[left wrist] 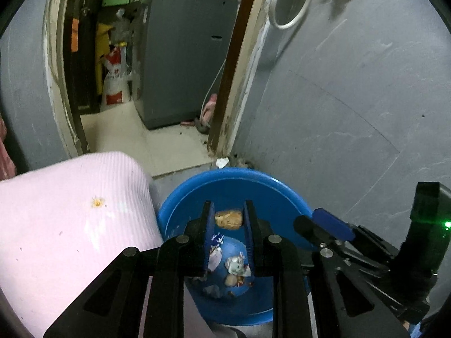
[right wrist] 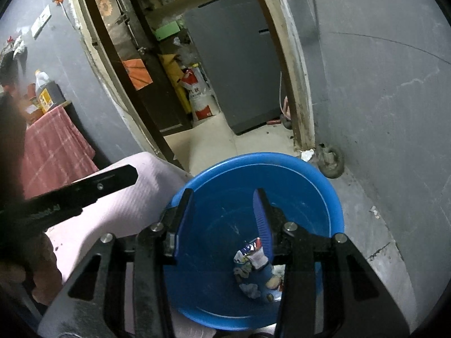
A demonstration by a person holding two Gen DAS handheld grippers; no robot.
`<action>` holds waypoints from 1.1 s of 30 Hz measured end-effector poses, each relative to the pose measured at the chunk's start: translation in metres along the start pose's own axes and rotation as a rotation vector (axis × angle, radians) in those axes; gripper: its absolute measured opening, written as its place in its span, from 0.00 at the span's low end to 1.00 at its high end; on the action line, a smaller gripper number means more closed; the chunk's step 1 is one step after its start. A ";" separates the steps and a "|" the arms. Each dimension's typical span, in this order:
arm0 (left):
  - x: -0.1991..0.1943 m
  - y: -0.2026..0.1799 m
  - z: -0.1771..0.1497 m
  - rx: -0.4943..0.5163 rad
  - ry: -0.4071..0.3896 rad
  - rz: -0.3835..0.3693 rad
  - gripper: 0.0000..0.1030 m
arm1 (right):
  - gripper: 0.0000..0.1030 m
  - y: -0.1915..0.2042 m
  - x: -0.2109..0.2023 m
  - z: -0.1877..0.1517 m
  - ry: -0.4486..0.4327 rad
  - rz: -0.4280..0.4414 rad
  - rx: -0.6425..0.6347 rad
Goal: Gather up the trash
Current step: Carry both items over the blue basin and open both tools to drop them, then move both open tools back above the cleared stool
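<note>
1. Nearest to me, my left tongs (left wrist: pixel 227 207) hover over the blue basin (left wrist: pixel 282 188), jaws slightly apart, nothing between them.
2. My right tongs (right wrist: pixel 224 195) hang over the same basin, jaws apart and empty.
3. Trash (right wrist: pixel 255 264) lies heaped on the basin's bottom: crumpled wrappers and scraps, plus a tan lump (left wrist: pixel 229 219) on the far side.
4. Left of the basin lies a pink mat (left wrist: pixel 70 211).
5. A white scrap (right wrist: pixel 307 155) lies on the floor beyond the basin, at the door frame (right wrist: pixel 298 98).
</note>
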State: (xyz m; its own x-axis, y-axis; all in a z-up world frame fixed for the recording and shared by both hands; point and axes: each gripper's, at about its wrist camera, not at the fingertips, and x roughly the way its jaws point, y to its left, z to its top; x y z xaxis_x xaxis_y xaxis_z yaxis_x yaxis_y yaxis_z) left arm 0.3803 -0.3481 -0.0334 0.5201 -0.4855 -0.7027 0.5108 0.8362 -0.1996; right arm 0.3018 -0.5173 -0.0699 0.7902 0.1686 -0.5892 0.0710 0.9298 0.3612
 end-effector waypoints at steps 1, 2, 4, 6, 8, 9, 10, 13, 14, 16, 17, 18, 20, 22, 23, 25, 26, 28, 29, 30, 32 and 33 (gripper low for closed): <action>0.001 0.001 -0.001 -0.004 0.004 0.002 0.25 | 0.45 -0.001 -0.001 -0.001 -0.001 -0.003 0.003; 0.001 0.001 -0.002 -0.006 0.005 0.002 0.30 | 0.47 -0.002 -0.002 -0.001 -0.001 -0.008 0.005; 0.000 0.003 -0.004 -0.010 0.001 0.003 0.33 | 0.50 -0.003 -0.006 -0.001 -0.007 -0.013 0.009; -0.001 0.004 -0.003 -0.012 0.001 0.007 0.34 | 0.53 -0.001 -0.009 0.001 -0.018 -0.023 0.012; -0.004 0.004 -0.003 -0.016 -0.003 0.018 0.40 | 0.58 -0.002 -0.014 0.002 -0.030 -0.029 0.014; -0.006 0.005 -0.003 -0.020 -0.010 0.025 0.43 | 0.59 -0.002 -0.017 0.002 -0.037 -0.033 0.015; -0.010 0.006 -0.004 -0.025 -0.020 0.029 0.46 | 0.62 -0.001 -0.021 0.003 -0.045 -0.037 0.014; -0.021 0.012 -0.006 -0.046 -0.045 0.041 0.52 | 0.69 0.001 -0.031 0.006 -0.069 -0.046 0.009; -0.025 0.015 -0.007 -0.052 -0.053 0.045 0.53 | 0.71 0.002 -0.034 0.007 -0.075 -0.044 0.009; -0.033 0.017 -0.007 -0.056 -0.065 0.056 0.57 | 0.76 0.005 -0.040 0.010 -0.085 -0.044 0.004; -0.037 0.018 -0.006 -0.058 -0.074 0.062 0.59 | 0.80 0.008 -0.043 0.011 -0.089 -0.043 0.000; -0.042 0.020 -0.007 -0.061 -0.085 0.063 0.60 | 0.82 0.011 -0.047 0.012 -0.094 -0.037 -0.005; -0.053 0.023 -0.007 -0.066 -0.108 0.066 0.70 | 0.88 0.016 -0.052 0.013 -0.099 -0.032 -0.015; -0.067 0.028 -0.009 -0.070 -0.145 0.080 0.74 | 0.93 0.022 -0.058 0.014 -0.106 -0.032 -0.027; -0.073 0.030 -0.011 -0.071 -0.160 0.085 0.76 | 0.96 0.024 -0.060 0.015 -0.109 -0.030 -0.030; -0.085 0.035 -0.013 -0.074 -0.180 0.095 0.82 | 0.99 0.031 -0.066 0.015 -0.117 -0.026 -0.038; -0.090 0.037 -0.014 -0.076 -0.184 0.101 0.84 | 1.00 0.033 -0.068 0.015 -0.119 -0.022 -0.039; -0.101 0.042 -0.016 -0.083 -0.196 0.110 0.85 | 1.00 0.038 -0.074 0.016 -0.122 -0.014 -0.042; -0.105 0.044 -0.017 -0.088 -0.199 0.115 0.85 | 1.00 0.041 -0.077 0.017 -0.125 -0.012 -0.044; -0.110 0.046 -0.018 -0.092 -0.202 0.120 0.86 | 1.00 0.043 -0.079 0.017 -0.128 -0.010 -0.046; -0.120 0.049 -0.021 -0.100 -0.215 0.135 0.92 | 1.00 0.049 -0.085 0.016 -0.132 -0.003 -0.054; -0.124 0.050 -0.022 -0.102 -0.222 0.141 0.93 | 1.00 0.052 -0.088 0.016 -0.134 -0.002 -0.058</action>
State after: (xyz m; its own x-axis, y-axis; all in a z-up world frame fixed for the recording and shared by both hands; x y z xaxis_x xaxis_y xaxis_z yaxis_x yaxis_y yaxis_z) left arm 0.3260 -0.2404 0.0287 0.7243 -0.3971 -0.5636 0.3573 0.9153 -0.1858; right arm 0.2461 -0.4890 0.0124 0.8645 0.1250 -0.4869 0.0408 0.9480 0.3158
